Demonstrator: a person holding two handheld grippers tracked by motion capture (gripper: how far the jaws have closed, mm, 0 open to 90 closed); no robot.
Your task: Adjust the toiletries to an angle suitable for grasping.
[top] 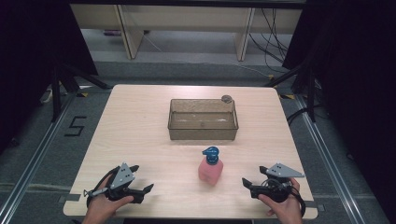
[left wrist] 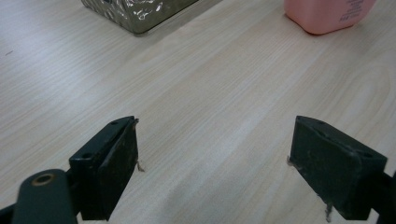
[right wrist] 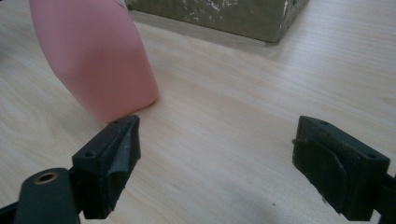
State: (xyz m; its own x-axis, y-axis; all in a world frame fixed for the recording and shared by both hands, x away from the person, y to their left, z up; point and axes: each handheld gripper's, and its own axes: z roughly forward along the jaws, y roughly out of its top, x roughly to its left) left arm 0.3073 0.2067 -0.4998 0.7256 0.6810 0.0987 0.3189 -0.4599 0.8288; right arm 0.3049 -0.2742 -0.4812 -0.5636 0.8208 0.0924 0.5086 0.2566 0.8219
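A pink bottle (top: 210,171) with a blue pump top (top: 210,154) stands upright on the wooden table (top: 140,126), near the front middle. Behind it sits a clear rectangular bin (top: 203,119) with nothing inside that I can see. My left gripper (top: 142,190) rests low at the front left, open, with bare table between its jaws (left wrist: 215,163). At the front right, my right gripper (top: 246,185) is open too (right wrist: 217,163). In the right gripper view the pink bottle (right wrist: 100,60) stands just beyond the left jaw, apart from it.
A small round dark object (top: 226,98) lies at the bin's far right corner. The bin's corner (left wrist: 135,14) shows at the top of the left gripper view, with the bottle's base (left wrist: 327,16) at upper right. Beyond the table are dark stands and cables.
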